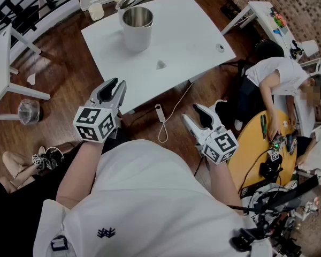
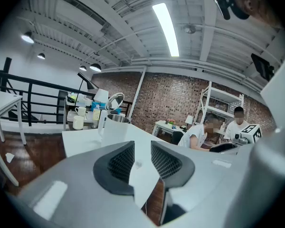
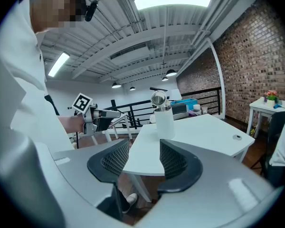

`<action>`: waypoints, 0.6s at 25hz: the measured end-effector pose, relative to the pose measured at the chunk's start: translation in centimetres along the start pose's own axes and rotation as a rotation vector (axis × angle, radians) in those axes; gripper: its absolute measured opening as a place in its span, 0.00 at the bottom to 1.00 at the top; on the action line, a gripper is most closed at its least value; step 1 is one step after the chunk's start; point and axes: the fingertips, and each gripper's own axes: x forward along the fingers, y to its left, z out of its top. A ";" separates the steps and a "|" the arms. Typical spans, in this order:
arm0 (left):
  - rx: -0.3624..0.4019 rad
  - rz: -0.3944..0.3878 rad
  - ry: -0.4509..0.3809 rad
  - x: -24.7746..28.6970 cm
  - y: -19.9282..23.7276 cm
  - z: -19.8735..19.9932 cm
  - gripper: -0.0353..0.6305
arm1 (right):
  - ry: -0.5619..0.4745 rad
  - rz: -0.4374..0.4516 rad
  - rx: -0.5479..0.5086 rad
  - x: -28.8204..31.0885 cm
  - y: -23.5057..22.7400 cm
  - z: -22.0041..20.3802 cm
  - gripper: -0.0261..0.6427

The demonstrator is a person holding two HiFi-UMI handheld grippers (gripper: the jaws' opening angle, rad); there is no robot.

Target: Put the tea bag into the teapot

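Both my left gripper (image 1: 115,87) and right gripper (image 1: 195,114) hover empty, jaws apart — ready for that far speck, probably the tea bag (image 1: 160,64).

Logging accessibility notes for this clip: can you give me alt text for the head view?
A person in a white shirt holds the left gripper and right gripper, both open and empty, short of a white table. On the table are a metal teapot, lid raised, and, nearer the person, a small tea bag.
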 end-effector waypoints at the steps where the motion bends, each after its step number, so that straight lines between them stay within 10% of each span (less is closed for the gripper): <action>1: 0.004 0.003 0.001 -0.1 0.7 0.2 0.21 | 0.001 0.001 -0.007 0.8 -0.1 0.4 0.34; 15: 0.112 -0.067 0.075 1.1 10.4 2.5 0.21 | 0.022 -0.047 -0.036 14.2 -1.6 3.9 0.33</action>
